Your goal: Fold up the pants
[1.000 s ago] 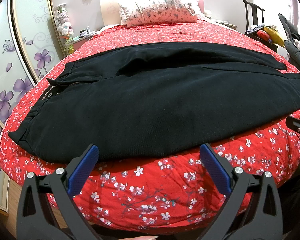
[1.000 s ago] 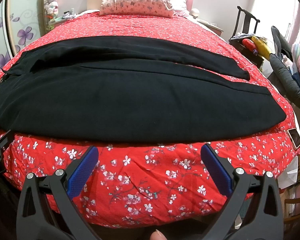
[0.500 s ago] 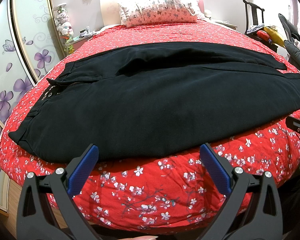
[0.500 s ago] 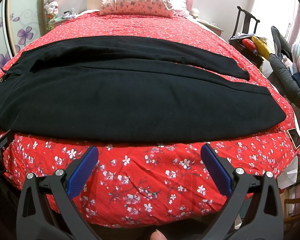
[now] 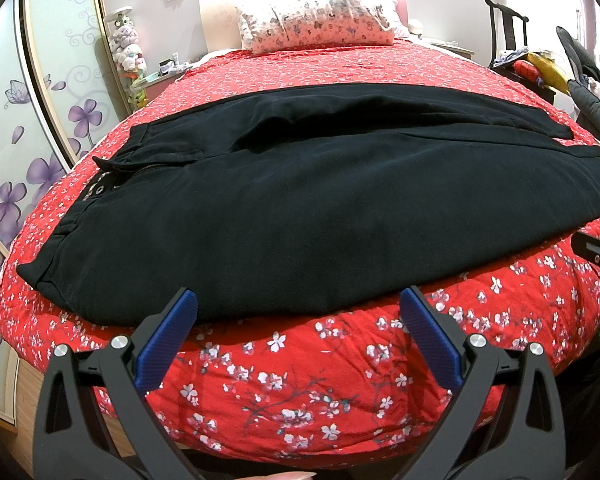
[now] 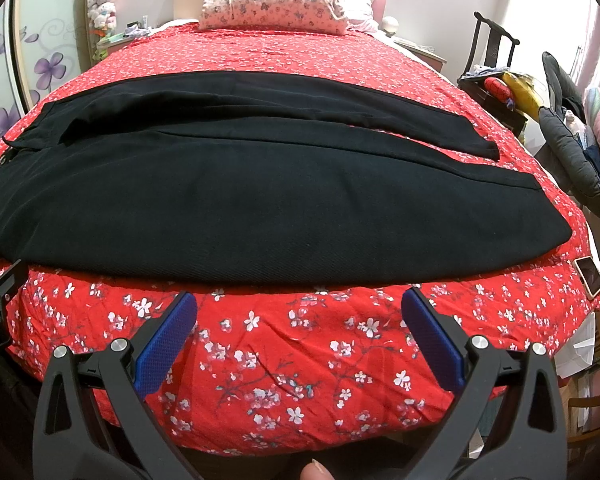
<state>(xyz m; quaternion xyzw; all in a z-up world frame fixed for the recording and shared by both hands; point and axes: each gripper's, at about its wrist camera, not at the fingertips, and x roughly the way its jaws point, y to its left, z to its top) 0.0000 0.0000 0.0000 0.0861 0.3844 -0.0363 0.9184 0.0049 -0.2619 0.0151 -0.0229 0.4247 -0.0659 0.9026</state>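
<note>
No change is noted over the last second: both tools are held motionless short of the bed's point(image 5: 340, 380) near edge. The left gripper point(image 5: 298, 330) is spread wide and empty. The pants point(image 5: 300, 208) are laid flat across the bedspread, waistband left, hems right. The right gripper point(image 6: 300, 330) is likewise wide and empty. Folding is judged not yet begun.

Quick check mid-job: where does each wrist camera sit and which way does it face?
Left wrist: on the left claw, at the bed's foot, facing the black pants' waistband end; a fingertip shows below.
Right wrist: on the right claw, same edge, facing the leg-hem end; a fingertip shows below.
Shared: pants, red floral bedspread, floral pillow; each view's edge catches part of the other claw.
</note>
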